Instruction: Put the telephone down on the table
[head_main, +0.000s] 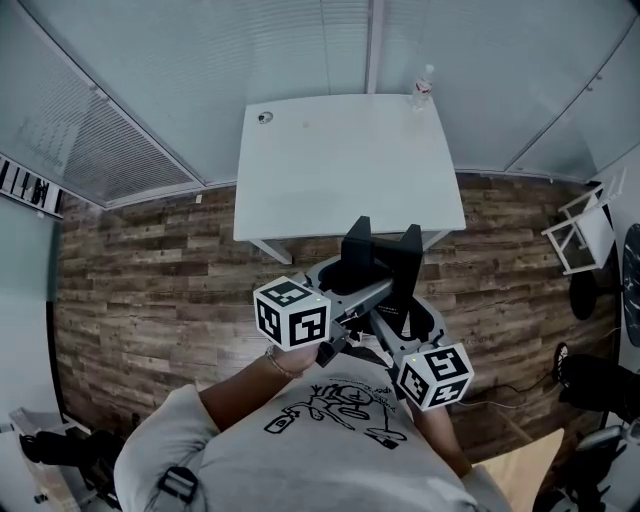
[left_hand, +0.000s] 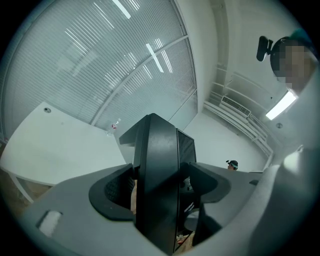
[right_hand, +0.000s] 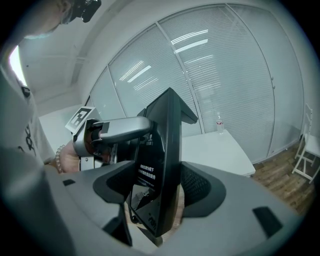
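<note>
The telephone is a black angular unit held in the air, in front of the near edge of the white table. My left gripper is shut on its left part and my right gripper is shut on its right part. In the left gripper view the telephone stands upright, clamped between the pads of the left gripper. In the right gripper view the telephone, with a white-print label on its side, fills the gap of the right gripper. The left gripper shows behind it.
A small water bottle stands at the table's far right corner and a round cable grommet sits at its far left. A white folding chair stands on the wood floor at the right. Glass walls with blinds enclose the room.
</note>
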